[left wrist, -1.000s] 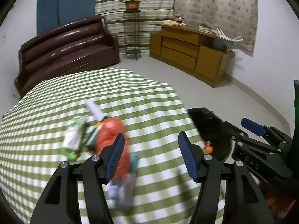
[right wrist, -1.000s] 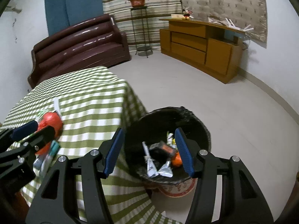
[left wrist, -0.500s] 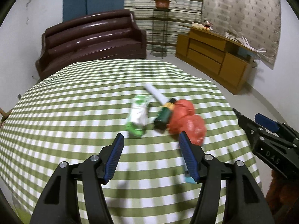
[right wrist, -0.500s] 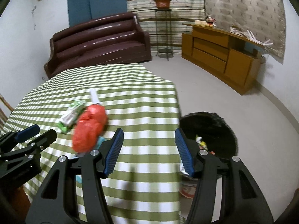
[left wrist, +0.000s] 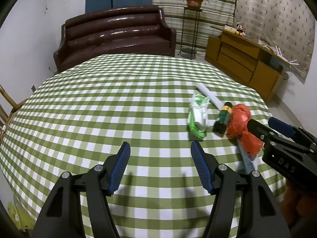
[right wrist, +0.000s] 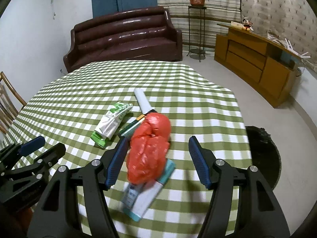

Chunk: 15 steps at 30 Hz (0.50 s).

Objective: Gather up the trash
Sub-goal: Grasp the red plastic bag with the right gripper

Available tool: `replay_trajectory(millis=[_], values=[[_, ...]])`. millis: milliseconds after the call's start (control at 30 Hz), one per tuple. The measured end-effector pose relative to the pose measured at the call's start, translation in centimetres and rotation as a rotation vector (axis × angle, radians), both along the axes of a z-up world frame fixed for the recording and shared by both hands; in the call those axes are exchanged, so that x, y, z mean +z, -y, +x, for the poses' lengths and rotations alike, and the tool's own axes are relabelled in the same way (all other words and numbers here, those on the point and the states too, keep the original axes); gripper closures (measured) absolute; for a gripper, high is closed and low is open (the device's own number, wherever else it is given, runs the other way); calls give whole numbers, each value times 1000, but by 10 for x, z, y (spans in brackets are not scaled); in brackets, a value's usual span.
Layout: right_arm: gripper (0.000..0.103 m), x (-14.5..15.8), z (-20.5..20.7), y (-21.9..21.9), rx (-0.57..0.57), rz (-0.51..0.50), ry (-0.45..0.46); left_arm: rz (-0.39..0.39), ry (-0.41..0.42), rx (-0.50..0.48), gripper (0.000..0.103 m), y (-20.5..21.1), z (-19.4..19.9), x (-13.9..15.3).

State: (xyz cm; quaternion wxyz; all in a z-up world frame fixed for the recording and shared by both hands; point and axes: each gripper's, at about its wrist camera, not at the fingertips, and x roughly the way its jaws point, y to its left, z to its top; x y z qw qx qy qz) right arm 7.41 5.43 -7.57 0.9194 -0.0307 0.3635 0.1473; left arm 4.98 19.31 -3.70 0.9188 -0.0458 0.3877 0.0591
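We hold both tools over the checked table [right wrist: 198, 91], pointed down at the litter. The left gripper [left wrist: 160, 164] stands open with only cloth between its fingers; nothing is held. The right gripper [right wrist: 156, 158] is opening; its jaws straddle the near end of the red bag [right wrist: 150, 150], but the pads do not press on it.

Location of the trash: all pieces lie in one cluster on the right half of the table.
- The red bag rests on top of a pale flat packet [right wrist: 146, 196] and touches a dark green tube [right wrist: 132, 127].
- A green-and-white wrapper [right wrist: 111, 123] lies just beside the tube.
- A white roll [right wrist: 142, 101] lies behind the bag.
- The bin [right wrist: 263, 154], lined in black, stands on the floor off the right edge of the table.

Probable faults from here:
1. The bag is thin and crumpled. A shallow bite may catch one fold only, and the bag may slip out on the way to the bin.
2. The bag overlaps the packet and tube. Closing low may drag or pinch them too, and a half-caught piece may drop to the floor.
3. The left gripper is near the right one. A joint reach into the cluster may make the tools collide.
4. Pads pressed down hard may snag the cloth and shift everything.
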Motion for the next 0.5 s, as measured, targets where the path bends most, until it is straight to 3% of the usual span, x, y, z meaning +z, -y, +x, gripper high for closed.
replay_trajectory(millis=[300,500], values=[[41,-10,18,-13,-14,-35,-39,-16,-20,11,39,-13,7,-6],[66,-10,19,-17,6,-40,-42,-26,-26,-2,38,-8,13,-8]])
